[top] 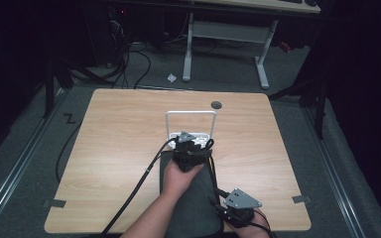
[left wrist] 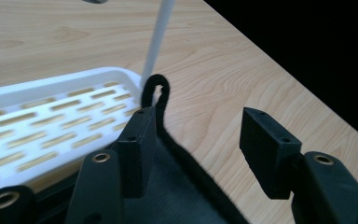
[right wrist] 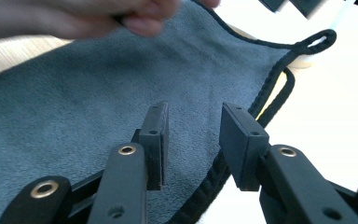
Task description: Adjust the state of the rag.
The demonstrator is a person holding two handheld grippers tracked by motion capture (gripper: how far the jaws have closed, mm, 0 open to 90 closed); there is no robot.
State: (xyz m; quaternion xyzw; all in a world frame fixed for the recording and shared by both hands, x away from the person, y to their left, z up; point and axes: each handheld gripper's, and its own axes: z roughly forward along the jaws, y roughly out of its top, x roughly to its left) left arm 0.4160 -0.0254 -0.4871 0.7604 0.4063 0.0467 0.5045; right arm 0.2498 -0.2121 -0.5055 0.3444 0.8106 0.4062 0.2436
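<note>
Grey cloth (top: 191, 198), soft and limp, lies at table's (top: 114, 148) six o'clock, its far end on white rack (top: 191, 115). Left gripper (left wrist: 196, 140) open wide, empty; right gripper (right wrist: 191, 135) part-open, empty. Best pinched at corded edge.

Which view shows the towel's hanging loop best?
The left gripper view: the loop stands sharp and close at the corner of the grey towel, beside the white rack. The right gripper view shows the loop farther off, lying flat. In the high view it is too small to make out.
</note>
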